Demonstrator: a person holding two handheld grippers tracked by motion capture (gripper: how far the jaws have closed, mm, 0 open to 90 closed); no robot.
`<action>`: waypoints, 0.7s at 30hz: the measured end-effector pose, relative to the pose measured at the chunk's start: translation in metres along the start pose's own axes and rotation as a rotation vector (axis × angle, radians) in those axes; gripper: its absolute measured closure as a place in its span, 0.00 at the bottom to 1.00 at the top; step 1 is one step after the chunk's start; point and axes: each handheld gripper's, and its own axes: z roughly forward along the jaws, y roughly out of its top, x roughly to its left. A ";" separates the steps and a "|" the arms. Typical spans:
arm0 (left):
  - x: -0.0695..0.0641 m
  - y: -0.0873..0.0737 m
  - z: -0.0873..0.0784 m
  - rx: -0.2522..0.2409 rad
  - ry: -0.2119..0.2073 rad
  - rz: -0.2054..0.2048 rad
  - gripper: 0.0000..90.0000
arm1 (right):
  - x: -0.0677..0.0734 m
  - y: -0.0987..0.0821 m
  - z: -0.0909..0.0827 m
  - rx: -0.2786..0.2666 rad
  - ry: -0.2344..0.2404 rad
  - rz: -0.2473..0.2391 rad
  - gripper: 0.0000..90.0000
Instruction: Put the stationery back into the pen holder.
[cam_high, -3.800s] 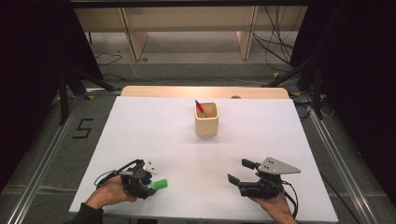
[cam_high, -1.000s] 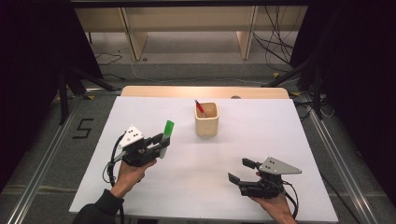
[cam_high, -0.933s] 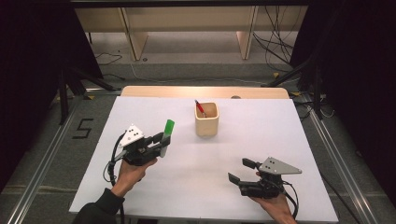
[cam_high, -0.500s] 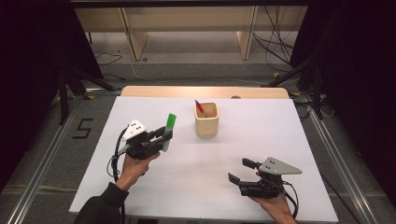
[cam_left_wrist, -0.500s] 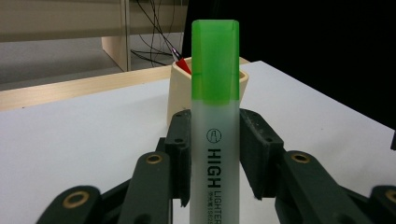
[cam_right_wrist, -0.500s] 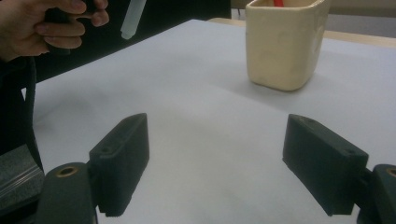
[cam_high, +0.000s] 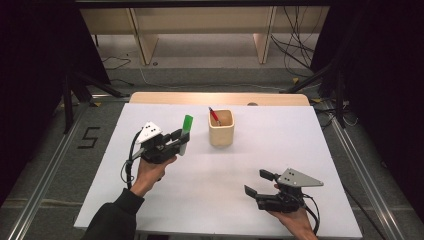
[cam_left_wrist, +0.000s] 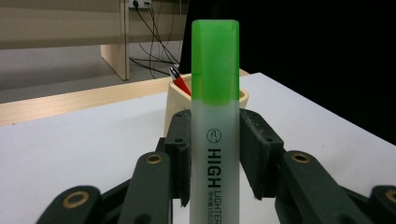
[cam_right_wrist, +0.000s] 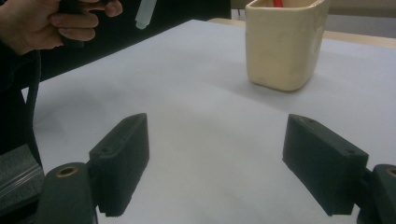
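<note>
White surface (cam_high: 210, 195) under dark walls, wood shelving at the far side. My left tool (cam_high: 176, 140) pinches one green highlighter (cam_high: 185, 133) upright, cap up, raised just left of the single cream cup (cam_high: 221, 128), which holds one red pen (cam_high: 214, 115). To do this well, I'd carry it over the rim, keep it vertical, and lower before letting go. My right tool (cam_high: 257, 184) rests spread, near right, holding nothing.

Cup sitting mid-worktop, tongs flanking

The cup (cam_high: 221, 129) is holding a pen (cam_high: 214, 115); the highlighter (cam_high: 185, 131) is standing just left; right tongs (cam_high: 260, 183) are lying nearer, right.
</note>
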 end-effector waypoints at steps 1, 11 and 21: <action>0.000 0.001 0.001 -0.005 0.000 -0.001 0.74 | 0.000 0.000 0.000 -0.001 0.000 0.000 0.26; 0.001 0.007 0.018 -0.010 0.009 -0.002 0.74 | 0.000 0.000 0.000 0.000 -0.001 0.002 0.26; -0.001 0.013 0.040 0.001 0.019 0.018 0.74 | -0.001 0.000 -0.001 -0.002 0.000 0.003 0.26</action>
